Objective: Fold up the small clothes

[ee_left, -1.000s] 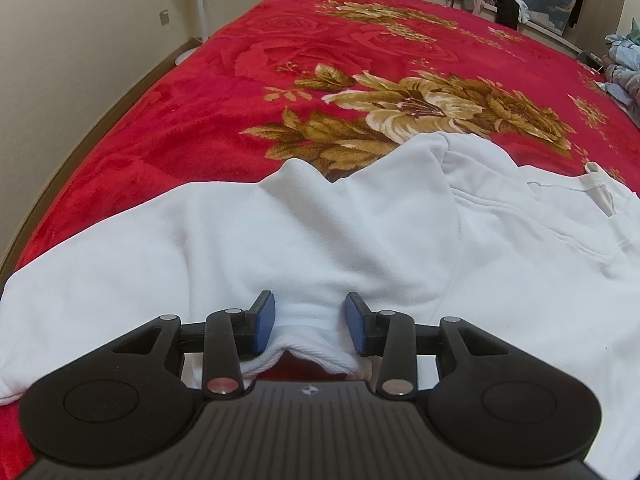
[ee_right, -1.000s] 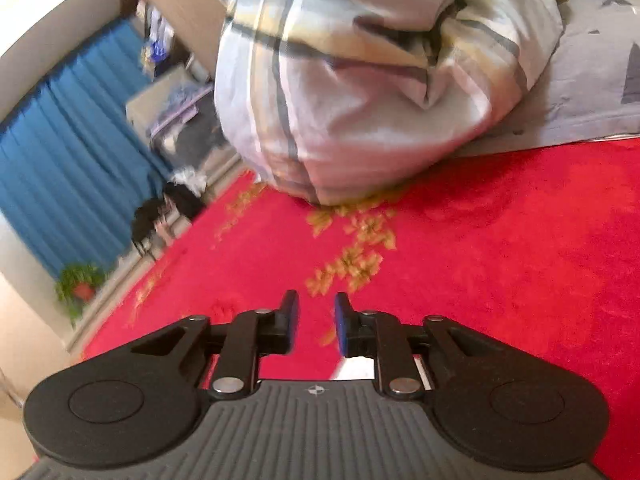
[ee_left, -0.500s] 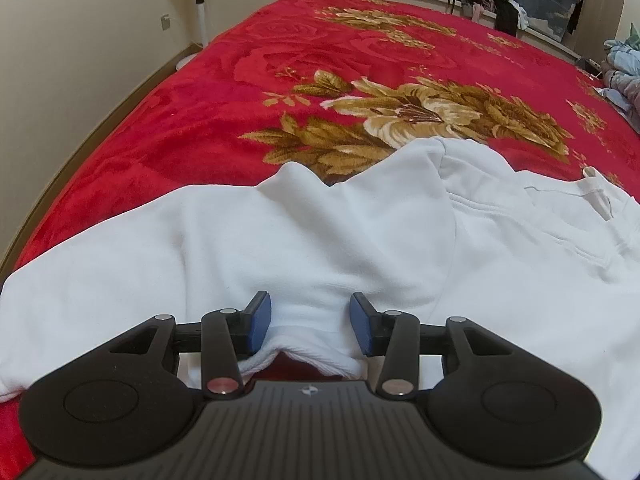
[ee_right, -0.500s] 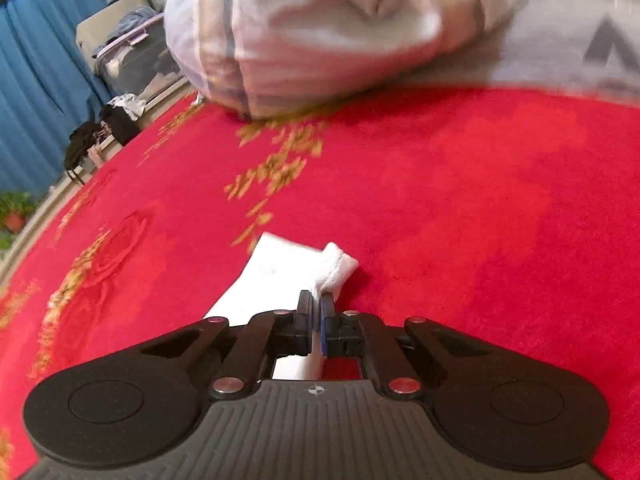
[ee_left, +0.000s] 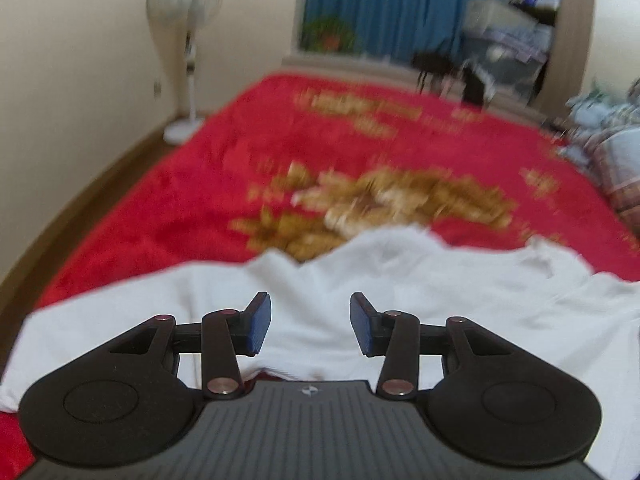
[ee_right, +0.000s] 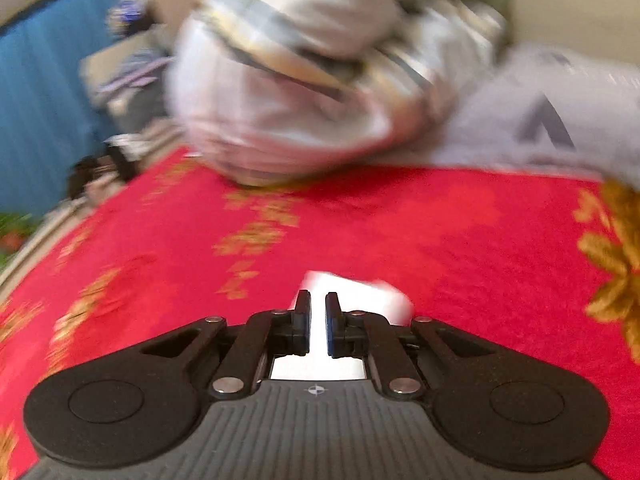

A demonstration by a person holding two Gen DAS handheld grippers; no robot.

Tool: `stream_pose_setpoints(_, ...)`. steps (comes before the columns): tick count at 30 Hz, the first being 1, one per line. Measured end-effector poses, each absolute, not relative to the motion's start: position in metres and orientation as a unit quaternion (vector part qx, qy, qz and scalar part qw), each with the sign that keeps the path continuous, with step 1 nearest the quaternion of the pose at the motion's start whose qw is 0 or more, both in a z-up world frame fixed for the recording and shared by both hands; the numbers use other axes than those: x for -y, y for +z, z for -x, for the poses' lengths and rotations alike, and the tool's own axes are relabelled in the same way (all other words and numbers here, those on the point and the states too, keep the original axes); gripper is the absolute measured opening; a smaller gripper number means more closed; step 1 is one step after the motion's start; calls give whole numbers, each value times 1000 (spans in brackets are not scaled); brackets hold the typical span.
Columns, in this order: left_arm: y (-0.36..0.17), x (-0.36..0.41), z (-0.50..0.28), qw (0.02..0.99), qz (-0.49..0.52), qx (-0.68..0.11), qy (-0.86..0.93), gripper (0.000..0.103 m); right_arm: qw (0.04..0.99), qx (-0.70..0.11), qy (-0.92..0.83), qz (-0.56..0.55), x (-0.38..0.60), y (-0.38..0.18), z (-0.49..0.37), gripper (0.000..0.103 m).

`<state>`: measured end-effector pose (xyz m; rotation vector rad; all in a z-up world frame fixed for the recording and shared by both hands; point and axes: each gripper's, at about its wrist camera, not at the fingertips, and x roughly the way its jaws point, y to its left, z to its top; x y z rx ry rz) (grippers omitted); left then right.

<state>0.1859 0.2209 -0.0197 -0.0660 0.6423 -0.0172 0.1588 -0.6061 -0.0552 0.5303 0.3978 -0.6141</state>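
Note:
A white garment (ee_left: pixel 440 300) lies spread across the near part of a red flowered bed cover (ee_left: pixel 200 200). My left gripper (ee_left: pixel 310 328) hovers over its near hem, open, blue pads well apart and pressing on nothing; the cloth lies below and between the fingers. In the right wrist view, my right gripper (ee_right: pixel 318 324) stands nearly shut with a narrow slit between the pads. Its jaws are opening slightly. A white end of cloth (ee_right: pixel 360 296) fills that slit and sticks out past the fingertips, above the red cover (ee_right: pixel 440 232).
A bundled striped quilt (ee_right: pixel 288 92) and a grey pillow (ee_right: pixel 540 120) lie ahead of the right gripper. A standing fan (ee_left: pixel 188 40) is at the left wall, a blue curtain (ee_left: pixel 380 0) and clutter are at the far end, and a pile of clothes (ee_left: pixel 612 152) lies on the right.
The left gripper rose and tipped up, away from the hem. The right gripper shut on the white cloth end, then moved sideways and up with it, its pads parting a little.

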Motion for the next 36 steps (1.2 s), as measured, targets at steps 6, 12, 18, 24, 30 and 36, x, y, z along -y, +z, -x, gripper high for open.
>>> stream_pose_setpoints(6,26,-208,-95,966,23,-255,-34,49,956,-161,-160,-183,501,37,-85,12)
stream_pose_setpoints(12,48,-205,-1,972,25,-231,-42,50,983,-117,-27,-143,415,124,35,37)
stream_pose_setpoints(18,23,-189,60,950,90,-296,-43,50,981,-154,27,-117,347,108,110,50)
stream_pose_setpoints(24,-29,-161,59,919,68,-386,-36,50,940,-321,-4,-119,309,-8,89,48)
stream_pose_setpoints(30,-66,-165,46,895,62,-441,-18,50,908,-408,-22,-92,286,-69,84,45)
stream_pose_setpoints(36,-81,-159,37,882,35,-470,-7,50,898,-431,-26,-78,278,-81,83,45)
